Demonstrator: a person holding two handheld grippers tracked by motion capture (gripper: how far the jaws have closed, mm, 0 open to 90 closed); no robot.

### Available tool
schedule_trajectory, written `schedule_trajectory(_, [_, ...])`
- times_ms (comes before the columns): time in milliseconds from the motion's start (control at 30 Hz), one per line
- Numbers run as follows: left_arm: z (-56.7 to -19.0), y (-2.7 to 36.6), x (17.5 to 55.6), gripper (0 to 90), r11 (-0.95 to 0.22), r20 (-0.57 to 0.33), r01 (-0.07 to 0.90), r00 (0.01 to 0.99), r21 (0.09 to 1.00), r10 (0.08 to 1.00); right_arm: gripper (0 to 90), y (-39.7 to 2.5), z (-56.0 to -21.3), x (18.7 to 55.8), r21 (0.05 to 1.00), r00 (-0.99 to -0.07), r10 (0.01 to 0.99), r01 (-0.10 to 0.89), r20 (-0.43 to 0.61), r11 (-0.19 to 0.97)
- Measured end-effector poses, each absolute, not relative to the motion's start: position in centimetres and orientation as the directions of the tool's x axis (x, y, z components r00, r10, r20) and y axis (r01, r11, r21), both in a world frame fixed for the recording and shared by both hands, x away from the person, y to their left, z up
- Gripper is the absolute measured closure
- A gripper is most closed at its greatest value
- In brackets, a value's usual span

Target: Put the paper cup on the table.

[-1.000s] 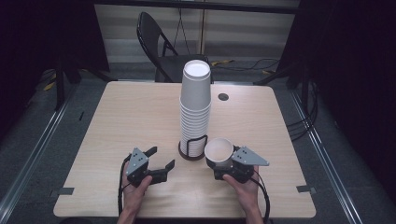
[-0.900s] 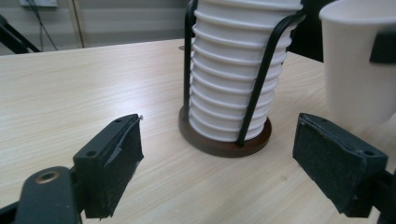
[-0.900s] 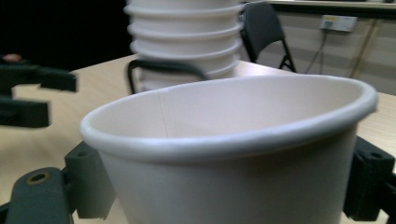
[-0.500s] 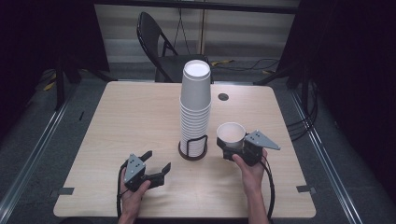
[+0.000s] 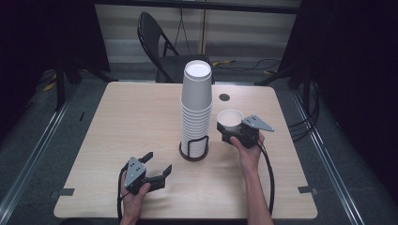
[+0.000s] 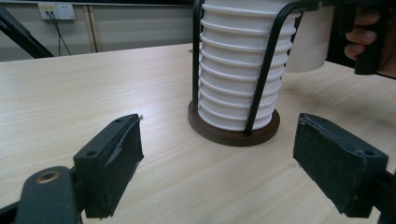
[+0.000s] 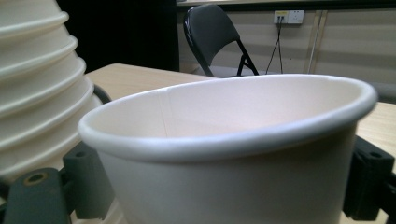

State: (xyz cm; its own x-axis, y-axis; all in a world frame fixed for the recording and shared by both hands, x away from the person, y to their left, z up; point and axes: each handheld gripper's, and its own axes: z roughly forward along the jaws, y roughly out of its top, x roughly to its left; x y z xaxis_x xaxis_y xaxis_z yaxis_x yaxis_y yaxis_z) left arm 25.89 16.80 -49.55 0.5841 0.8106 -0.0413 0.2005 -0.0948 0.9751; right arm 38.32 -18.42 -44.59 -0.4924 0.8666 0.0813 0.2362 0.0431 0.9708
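A tall stack of white paper cups stands upside down in a black wire holder on a round dark base at the table's middle. My right gripper is shut on a single white cup, held upright and lifted to the right of the stack. In the right gripper view this single white cup sits between the jaws with the stack to its left. My left gripper stands open low over the table's front left. In the left gripper view its pads are wide apart, facing the holder base.
A pale wooden table carries a small round dark hole behind the stack. A black folding chair stands beyond the far edge. Cables trail from both grippers toward the front edge.
My right gripper has lifted the cup and carried it up and to the right, away from the table front. The left gripper has drawn back slightly toward the front edge.
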Motion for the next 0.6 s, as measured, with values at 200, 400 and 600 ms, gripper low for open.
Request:
schedule_trajectory(200, [-49.6, 16.9, 26.0, 15.6, -0.081, -0.06, 0.212, 0.585, 0.974, 0.809, 11.6, -17.4, -45.4, 40.8, 0.962, -0.486, 0.865, 0.272, 0.122, 0.018])
schedule_trajectory(400, [-49.6, 17.0, 25.9, 15.7, -0.07, -0.063, 0.205, 0.579, 0.976, 0.813, 11.3, -16.6, -46.9, 42.2, 0.957, -0.473, 0.869, 0.29, 0.141, 0.002])
schedule_trajectory(600, [-49.6, 17.1, 25.9, 15.8, -0.059, -0.072, 0.204, 0.581, 0.977, 0.81, 10.7, -16.5, -48.0, 42.4, 0.959, -0.48, 0.866, 0.285, 0.136, 0.007])
